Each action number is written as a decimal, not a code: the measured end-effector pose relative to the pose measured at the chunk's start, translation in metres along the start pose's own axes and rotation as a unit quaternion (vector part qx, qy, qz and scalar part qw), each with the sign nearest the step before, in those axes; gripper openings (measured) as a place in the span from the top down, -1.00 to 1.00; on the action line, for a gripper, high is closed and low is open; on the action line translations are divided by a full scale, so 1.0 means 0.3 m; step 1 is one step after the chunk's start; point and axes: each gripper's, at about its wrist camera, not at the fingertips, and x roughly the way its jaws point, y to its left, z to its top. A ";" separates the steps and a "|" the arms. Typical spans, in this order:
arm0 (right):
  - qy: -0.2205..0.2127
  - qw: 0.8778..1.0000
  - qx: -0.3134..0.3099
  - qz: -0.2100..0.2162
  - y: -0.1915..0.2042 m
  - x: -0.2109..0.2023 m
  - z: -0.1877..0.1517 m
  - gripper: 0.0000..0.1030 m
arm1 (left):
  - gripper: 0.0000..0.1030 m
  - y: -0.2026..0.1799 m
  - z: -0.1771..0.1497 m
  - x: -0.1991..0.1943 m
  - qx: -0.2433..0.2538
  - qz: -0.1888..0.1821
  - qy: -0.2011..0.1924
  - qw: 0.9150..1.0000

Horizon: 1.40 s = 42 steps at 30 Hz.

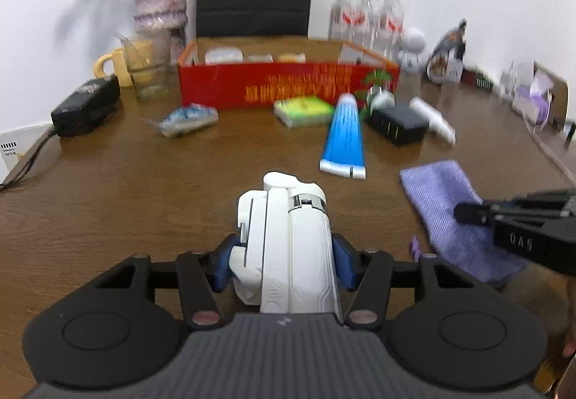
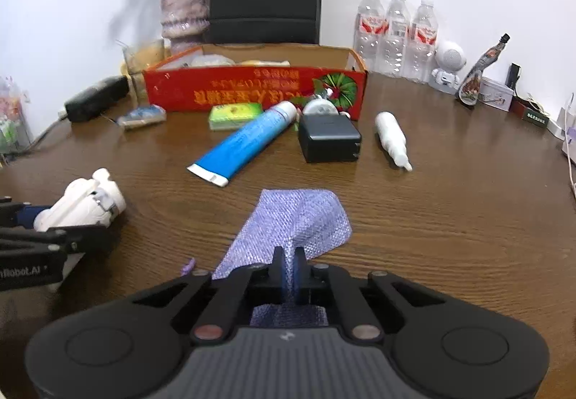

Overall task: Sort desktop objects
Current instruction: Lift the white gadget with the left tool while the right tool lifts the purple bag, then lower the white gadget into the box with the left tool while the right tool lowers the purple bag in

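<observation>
The left gripper [image 1: 284, 255] pinches a white folded gadget [image 1: 288, 240] between its blue pads [image 1: 343, 264], a bit above the brown table [image 1: 144, 190]. From the right wrist view, the same white gadget [image 2: 84, 201] sits at the left side, held by the left gripper.

The right gripper [image 2: 289, 262] has its two fingers pressed together on a purple cloth bag [image 2: 298, 215]. The near end of the bag is squeezed between the fingers and the far end lies on the table [image 2: 450, 219].

Farther back lie a blue tube [image 2: 248, 143], a black charger block [image 2: 329, 139] and a small white bottle [image 2: 390, 138]. The tube and the charger are near each other. Behind them stands a red box [image 2: 252, 93] with things inside, and a green pack [image 2: 234, 114] lies just in front of it
</observation>
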 end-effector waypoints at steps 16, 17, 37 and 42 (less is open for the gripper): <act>-0.144 0.989 0.000 0.011 -0.117 0.090 0.682 0.95 | -0.07 0.148 0.752 0.329 -0.070 -0.056 -0.051 0.995; -0.143 0.990 0.004 0.016 -0.125 0.140 0.737 0.95 | -0.07 0.151 0.790 0.392 -0.078 -0.061 -0.044 0.994; 0.111 0.994 0.020 0.006 -0.116 1.061 0.987 0.74 | -0.16 0.161 0.930 1.062 -0.095 0.029 0.093 0.991; 0.118 0.993 0.018 -0.013 -0.121 1.019 0.998 0.07 | -0.70 0.178 0.930 0.973 -0.085 0.035 0.073 0.993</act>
